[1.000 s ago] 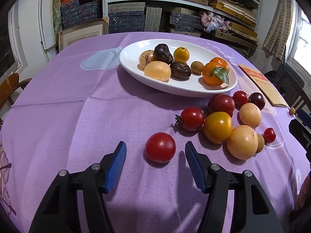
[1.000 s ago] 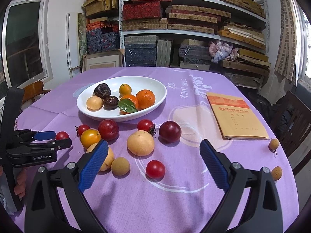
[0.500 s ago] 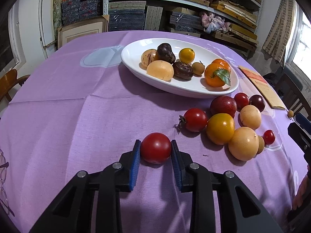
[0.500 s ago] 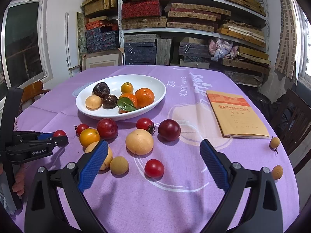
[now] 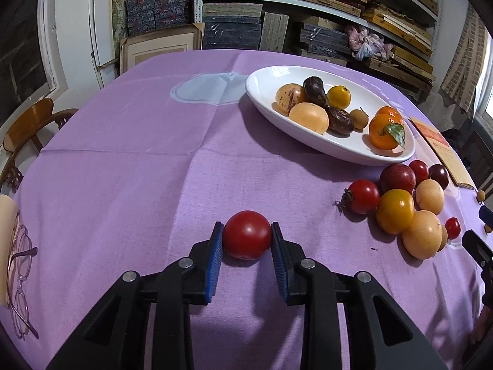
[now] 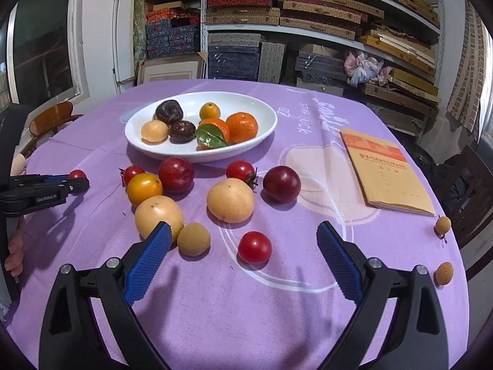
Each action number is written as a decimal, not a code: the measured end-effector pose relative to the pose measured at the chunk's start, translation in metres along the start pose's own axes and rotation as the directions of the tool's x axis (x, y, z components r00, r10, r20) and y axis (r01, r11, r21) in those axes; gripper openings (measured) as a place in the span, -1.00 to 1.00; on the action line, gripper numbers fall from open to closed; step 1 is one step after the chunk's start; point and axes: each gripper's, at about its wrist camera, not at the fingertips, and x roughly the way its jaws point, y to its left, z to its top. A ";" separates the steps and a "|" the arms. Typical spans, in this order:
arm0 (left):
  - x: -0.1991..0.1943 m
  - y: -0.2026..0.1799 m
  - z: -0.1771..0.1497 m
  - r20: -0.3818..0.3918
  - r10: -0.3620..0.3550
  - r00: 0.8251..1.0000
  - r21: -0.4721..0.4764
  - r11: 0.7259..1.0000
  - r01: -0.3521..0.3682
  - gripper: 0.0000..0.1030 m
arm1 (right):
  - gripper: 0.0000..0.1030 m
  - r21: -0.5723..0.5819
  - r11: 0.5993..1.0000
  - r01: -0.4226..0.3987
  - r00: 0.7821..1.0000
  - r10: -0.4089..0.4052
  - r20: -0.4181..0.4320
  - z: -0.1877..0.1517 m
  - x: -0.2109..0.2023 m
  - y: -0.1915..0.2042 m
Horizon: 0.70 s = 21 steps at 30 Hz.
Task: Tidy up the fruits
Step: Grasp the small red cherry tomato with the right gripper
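Round desk under a purple cloth, printed in white with "STAR LUCK" beside a larger word, only partly legible. White oval plate toward the far edge, holding two oranges with a green leaf, two dark wrinkled fruits, a small yellow citrus and pale round fruits. Tan booklet with an orange header and small unreadable print lying flat near the right edge. Loose fruit cluster between plate and near edge: two pale yellow-orange fruits, two dark red plums, an orange-yellow tomato, red tomatoes with stems, a small tan fruit and a small red cherry tomato. Two little tan fruits alone near the right edge, beside the booklet's near corner. Glasses at the left edge.

Left gripper clenched on a red tomato, blue pads pressed against both its sides, toward the near left part of the desk, apart from the cluster; from the right wrist view, "GenRobot.AI" readable on the left gripper's black body. Right gripper released, jaws spread wide, low over the near edge with the cherry tomato between its tips, touching neither.
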 end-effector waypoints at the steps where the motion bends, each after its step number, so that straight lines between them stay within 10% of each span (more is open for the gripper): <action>1: 0.001 0.000 0.000 0.000 -0.003 1.000 -0.002 1.000 0.003 -0.41 | 0.53 0.012 1.000 -0.009 1.000 0.009 -0.014 0.000 0.002 -0.003; 10: 0.001 0.001 -0.001 -0.004 -0.010 1.000 -0.006 1.000 0.010 -0.40 | -0.22 0.066 0.997 -0.037 0.996 0.042 -0.079 -0.002 0.016 -0.017; 21: 0.002 0.000 -0.001 -0.005 -0.006 1.000 -0.002 1.000 0.006 -0.40 | -0.47 0.064 0.996 -0.055 0.990 0.063 -0.123 -0.002 0.026 -0.015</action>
